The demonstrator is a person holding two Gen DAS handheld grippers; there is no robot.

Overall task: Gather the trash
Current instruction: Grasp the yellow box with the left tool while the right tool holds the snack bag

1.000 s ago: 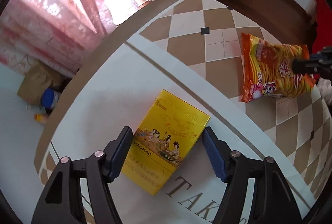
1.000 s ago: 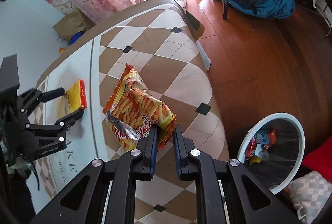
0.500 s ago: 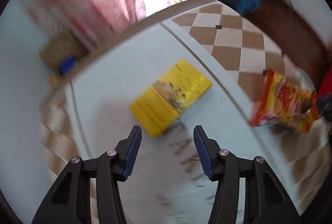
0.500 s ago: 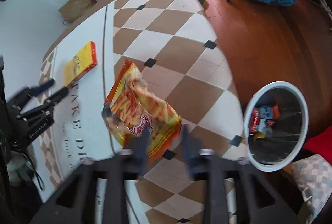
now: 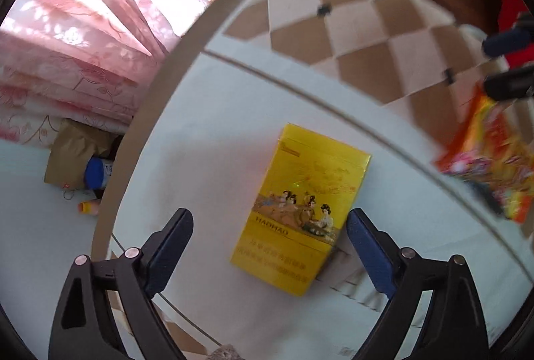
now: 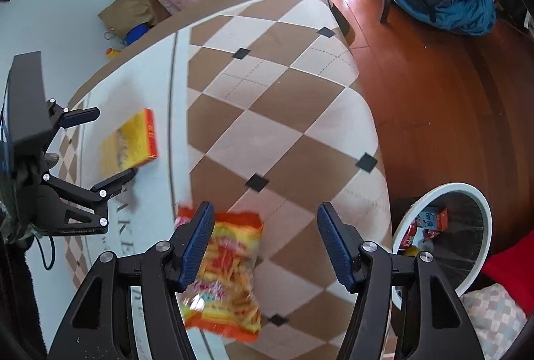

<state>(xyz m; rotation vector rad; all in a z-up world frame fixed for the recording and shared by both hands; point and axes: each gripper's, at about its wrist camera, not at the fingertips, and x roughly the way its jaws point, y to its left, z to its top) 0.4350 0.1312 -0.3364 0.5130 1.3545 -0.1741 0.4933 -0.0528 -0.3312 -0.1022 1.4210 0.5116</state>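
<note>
Snack bag (image 6: 224, 273) lies lengthwise below your open right tongs (image 6: 263, 246); the yellow box (image 5: 302, 204) points away between your open left tongs (image 5: 268, 248).

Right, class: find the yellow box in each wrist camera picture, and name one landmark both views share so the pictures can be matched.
Left wrist view: the yellow box lies low and centre on the white part of the table, between the open fingers.
Right wrist view: the yellow box lies at middle left, in front of the left gripper.
Shared landmark: the orange snack bag.
</note>
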